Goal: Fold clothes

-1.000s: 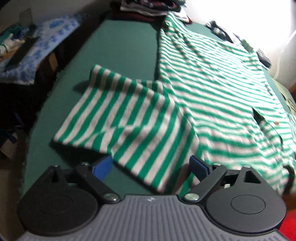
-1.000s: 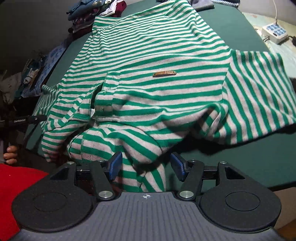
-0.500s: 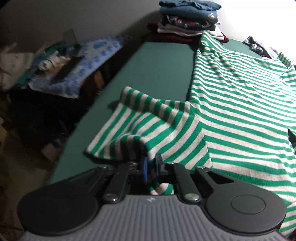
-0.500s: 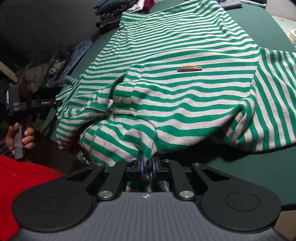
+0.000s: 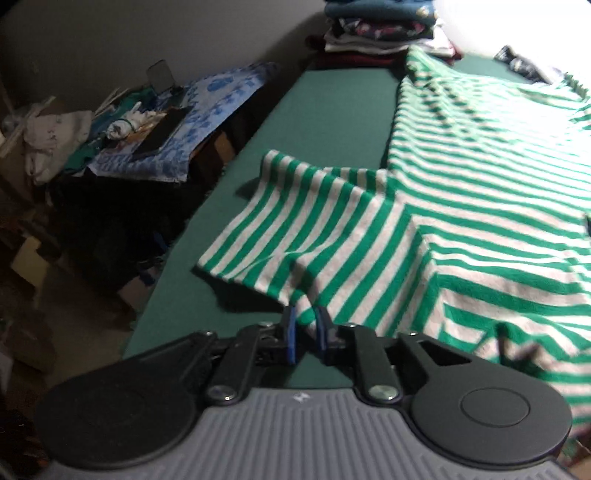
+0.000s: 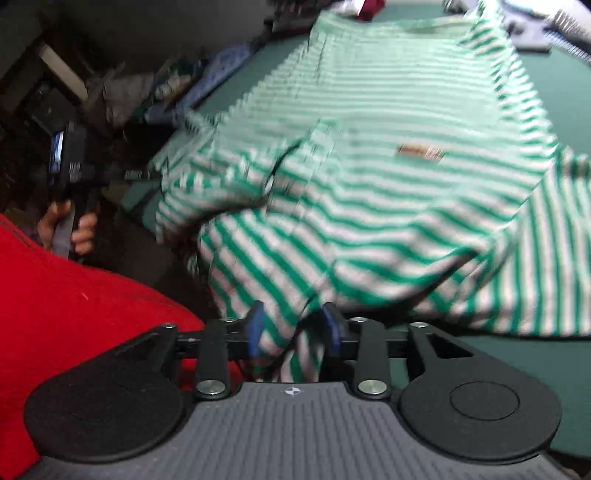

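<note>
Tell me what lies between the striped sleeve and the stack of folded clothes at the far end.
Only bare green table separates the sleeve from the stack of folded clothes; the left wrist view shows it.

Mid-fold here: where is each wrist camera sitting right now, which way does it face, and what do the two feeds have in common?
Left wrist: behind the left gripper, at the table's near edge, facing along the striped shirt toward the stack of folded clothes; only its own fingers show.
Right wrist: behind the right gripper, facing over the shirt's front and brown label; the person's left hand and red clothing show at left.
Shared: the shirt, the green table, and fabric between each gripper's pads.
</note>
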A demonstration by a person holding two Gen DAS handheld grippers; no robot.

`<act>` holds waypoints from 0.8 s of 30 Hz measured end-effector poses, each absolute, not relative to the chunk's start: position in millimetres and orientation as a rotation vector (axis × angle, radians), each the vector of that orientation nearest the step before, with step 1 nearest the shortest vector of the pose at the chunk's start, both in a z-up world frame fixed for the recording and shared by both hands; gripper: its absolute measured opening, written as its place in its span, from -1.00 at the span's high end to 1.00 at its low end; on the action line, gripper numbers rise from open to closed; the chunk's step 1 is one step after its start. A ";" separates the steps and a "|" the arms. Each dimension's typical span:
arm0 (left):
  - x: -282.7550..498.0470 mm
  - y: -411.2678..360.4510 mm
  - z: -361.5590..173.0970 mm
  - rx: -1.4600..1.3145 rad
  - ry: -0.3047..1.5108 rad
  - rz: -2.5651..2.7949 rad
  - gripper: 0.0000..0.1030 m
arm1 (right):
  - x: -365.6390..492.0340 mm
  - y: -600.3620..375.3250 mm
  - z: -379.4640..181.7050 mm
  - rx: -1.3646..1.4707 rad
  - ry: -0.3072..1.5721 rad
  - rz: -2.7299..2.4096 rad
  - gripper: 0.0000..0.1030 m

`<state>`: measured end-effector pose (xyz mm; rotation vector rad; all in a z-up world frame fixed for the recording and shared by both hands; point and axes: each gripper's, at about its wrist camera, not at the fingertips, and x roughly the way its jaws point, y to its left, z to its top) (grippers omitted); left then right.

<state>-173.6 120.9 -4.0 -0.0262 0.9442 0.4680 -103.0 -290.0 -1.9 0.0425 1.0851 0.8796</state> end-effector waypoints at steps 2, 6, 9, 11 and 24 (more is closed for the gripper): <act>-184.5 132.0 7.1 -0.046 0.909 0.480 0.09 | -92.3 -314.5 10.6 0.100 1.009 0.808 0.17; -172.3 161.1 18.6 -0.105 0.854 0.549 0.34 | -59.4 -355.8 6.7 0.125 0.897 0.461 0.04; -140.6 164.6 6.2 -0.003 0.857 0.561 0.09 | -35.6 -378.0 -6.4 0.032 0.839 0.186 0.05; -124.4 170.7 -6.1 0.020 0.867 0.587 -0.09 | -25.6 -392.2 -15.8 -0.059 0.817 0.065 -0.02; -110.4 181.2 -40.6 0.029 0.889 0.649 -0.39 | -17.9 -438.9 -48.5 0.133 0.870 -0.009 -0.32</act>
